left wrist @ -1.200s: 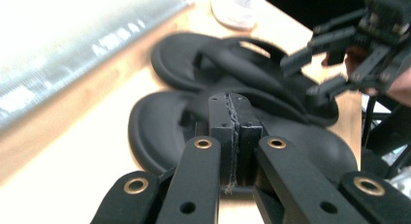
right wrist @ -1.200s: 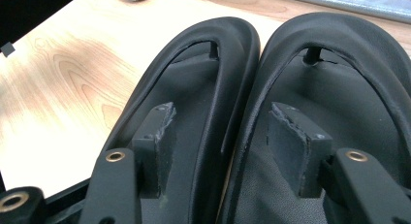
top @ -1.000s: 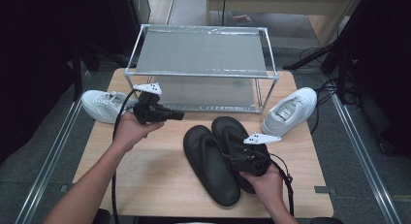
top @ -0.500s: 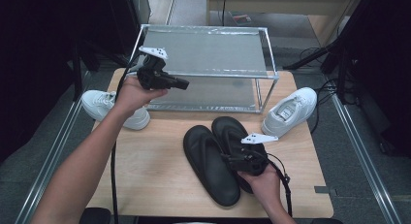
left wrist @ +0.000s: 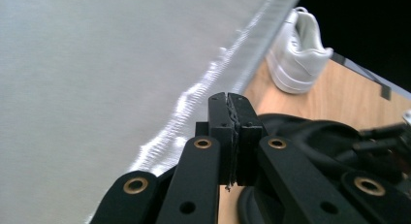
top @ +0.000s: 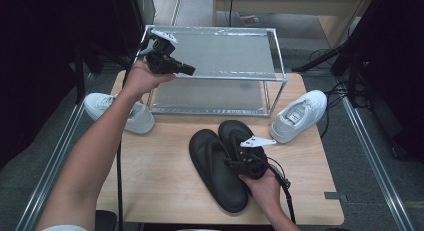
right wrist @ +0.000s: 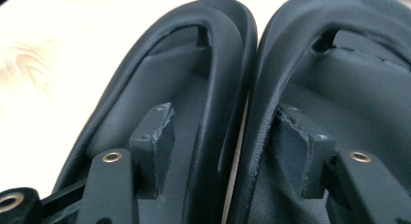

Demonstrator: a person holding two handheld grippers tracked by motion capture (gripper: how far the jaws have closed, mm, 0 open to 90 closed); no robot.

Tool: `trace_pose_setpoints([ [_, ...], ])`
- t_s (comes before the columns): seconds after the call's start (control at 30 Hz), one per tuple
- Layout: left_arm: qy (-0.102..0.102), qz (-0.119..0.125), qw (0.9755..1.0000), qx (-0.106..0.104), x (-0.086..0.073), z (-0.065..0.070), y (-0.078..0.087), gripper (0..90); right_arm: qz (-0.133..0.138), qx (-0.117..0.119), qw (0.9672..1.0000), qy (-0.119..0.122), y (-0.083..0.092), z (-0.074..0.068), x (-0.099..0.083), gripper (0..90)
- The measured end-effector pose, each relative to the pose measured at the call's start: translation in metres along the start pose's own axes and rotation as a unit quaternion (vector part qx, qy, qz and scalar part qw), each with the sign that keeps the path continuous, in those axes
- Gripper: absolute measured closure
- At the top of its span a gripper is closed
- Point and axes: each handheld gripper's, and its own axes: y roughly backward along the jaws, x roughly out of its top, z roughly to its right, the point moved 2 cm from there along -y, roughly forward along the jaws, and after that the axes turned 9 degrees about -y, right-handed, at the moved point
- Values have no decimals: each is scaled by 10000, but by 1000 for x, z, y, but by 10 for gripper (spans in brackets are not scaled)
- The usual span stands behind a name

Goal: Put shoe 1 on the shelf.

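The two black sandals (top: pixel 222 163) lie side by side at the middle of the desk (top: pixel 165 186), and the right gripper (top: pixel 239 163) sits over their adjoining edges, one pad inside each sandal, jaws closed on the two inner rims pressed together. The left gripper (top: pixel 189 69), jaws fully closed and empty, is held above the top shelf of the metal rack (top: pixel 225 56), well apart from the sandals. One white sneaker (top: pixel 299 116) stands right of the rack, another (top: pixel 117 111) left.
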Motion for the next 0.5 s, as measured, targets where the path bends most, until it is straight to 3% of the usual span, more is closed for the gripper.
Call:
trace_pose_setpoints([
  [0.2, 121, -201, 9996, 178, -8, -19, -8, 900, 5, -98, 9999, -34, -8, -2, -1, 468],
  [0.37, 165, -160, 9995, 207, -11, -21, -11, 898, 70, -352, 9993, 93, -11, -3, 0, 567],
  [0.5, 147, -222, 9994, 235, -10, -20, -11, 900, 56, -333, 9994, 36, -10, -2, 1, 604],
])
